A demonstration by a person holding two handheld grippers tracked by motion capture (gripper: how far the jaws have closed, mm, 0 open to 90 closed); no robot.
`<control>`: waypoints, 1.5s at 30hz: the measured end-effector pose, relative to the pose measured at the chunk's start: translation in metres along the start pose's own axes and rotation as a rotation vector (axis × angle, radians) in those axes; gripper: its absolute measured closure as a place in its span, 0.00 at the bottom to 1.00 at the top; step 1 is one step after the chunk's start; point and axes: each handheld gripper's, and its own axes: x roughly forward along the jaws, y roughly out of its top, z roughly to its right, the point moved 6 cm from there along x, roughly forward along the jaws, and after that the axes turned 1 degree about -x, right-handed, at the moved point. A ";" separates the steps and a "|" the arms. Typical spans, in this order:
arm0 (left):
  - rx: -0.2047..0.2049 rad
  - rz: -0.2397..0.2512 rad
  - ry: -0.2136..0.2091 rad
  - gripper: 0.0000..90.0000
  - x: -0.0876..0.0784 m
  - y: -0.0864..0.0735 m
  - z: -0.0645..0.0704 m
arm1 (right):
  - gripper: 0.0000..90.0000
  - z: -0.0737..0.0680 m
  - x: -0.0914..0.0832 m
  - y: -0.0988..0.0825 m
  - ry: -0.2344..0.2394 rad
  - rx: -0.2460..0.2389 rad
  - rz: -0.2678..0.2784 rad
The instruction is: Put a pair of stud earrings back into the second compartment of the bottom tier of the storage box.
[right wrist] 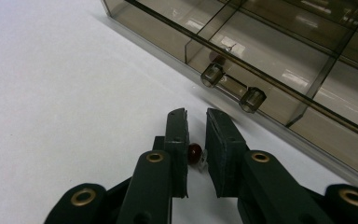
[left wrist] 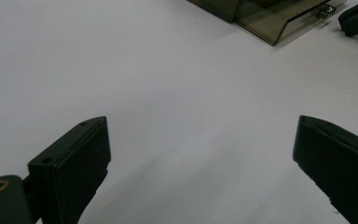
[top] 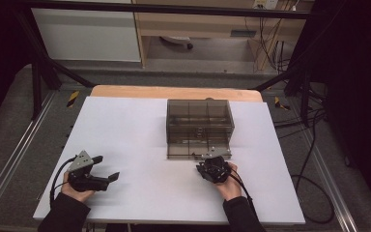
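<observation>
Your left gripper rests low at the near left, jaws spread wide with nothing between them, your left hand wrapped behind it. Your right gripper points away from you, jaws almost together, a narrow gap left, right hand behind it.

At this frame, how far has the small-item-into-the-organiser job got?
Early stage. The smoky transparent plastic drawer organiser has a drawer pulled out toward the right gripper. In hand: a tiny dark red bead sits between its nearly closed jaws; contact is unclear. Left: lifting it and placing it in a compartment. The left gripper is open over the white table.
</observation>
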 end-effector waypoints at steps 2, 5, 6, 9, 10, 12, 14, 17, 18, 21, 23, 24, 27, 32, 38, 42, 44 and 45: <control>0.000 0.000 0.000 0.05 0.000 0.000 0.000 | 0.88 0.000 0.000 0.000 0.000 -0.002 -0.001; 0.001 0.000 -0.001 0.05 0.000 0.000 0.000 | 0.89 0.000 0.000 0.000 -0.001 -0.003 -0.002; 0.001 0.000 -0.001 0.05 0.000 0.000 0.000 | 0.89 0.000 -0.001 0.000 0.000 -0.004 -0.002; -0.001 0.000 0.000 0.05 0.000 0.000 0.000 | 0.94 -0.001 -0.002 0.001 0.004 -0.003 0.000; 0.000 0.000 0.000 0.05 0.000 0.000 0.000 | 0.94 -0.001 -0.003 0.002 0.009 0.001 0.008; 0.000 -0.001 0.000 0.05 0.000 0.000 0.000 | 0.94 0.000 -0.005 0.002 0.008 0.003 0.010; 0.000 0.000 0.000 0.05 0.000 0.000 0.000 | 0.94 0.001 -0.005 0.002 0.006 0.008 0.008; 0.000 0.000 0.000 0.05 0.000 0.000 0.000 | 0.89 0.002 -0.006 0.002 0.002 0.006 0.013; 0.000 0.001 0.000 0.05 0.000 0.000 0.000 | 0.85 0.002 -0.007 0.003 -0.001 0.005 0.019; 0.000 0.001 0.000 0.05 0.000 0.000 0.000 | 0.75 0.003 -0.011 0.004 -0.006 0.016 0.037; 0.000 0.000 0.000 0.05 0.000 0.000 0.000 | 0.68 0.004 -0.014 0.004 -0.011 0.040 0.038; 0.000 0.000 0.000 0.05 0.000 0.000 0.000 | 0.65 0.004 -0.015 0.003 -0.012 0.054 0.039; 0.001 0.000 0.000 0.05 0.000 0.000 0.000 | 0.62 0.005 -0.014 -0.001 -0.045 0.075 0.025; 0.000 0.000 0.001 0.05 0.000 0.000 0.000 | 0.65 0.005 -0.010 -0.005 -0.055 0.110 0.007; 0.000 0.001 0.001 0.05 0.000 0.000 0.000 | 0.73 0.003 -0.007 -0.006 -0.063 0.095 -0.010; 0.001 0.001 0.001 0.05 0.000 0.000 0.000 | 0.79 0.003 -0.008 -0.007 -0.073 0.087 -0.014; 0.001 0.001 0.001 0.05 0.000 0.000 0.000 | 0.82 0.003 -0.008 -0.007 -0.076 0.083 -0.016; 0.000 0.000 0.001 0.05 0.000 0.000 0.000 | 0.84 0.003 -0.008 -0.007 -0.078 0.081 -0.017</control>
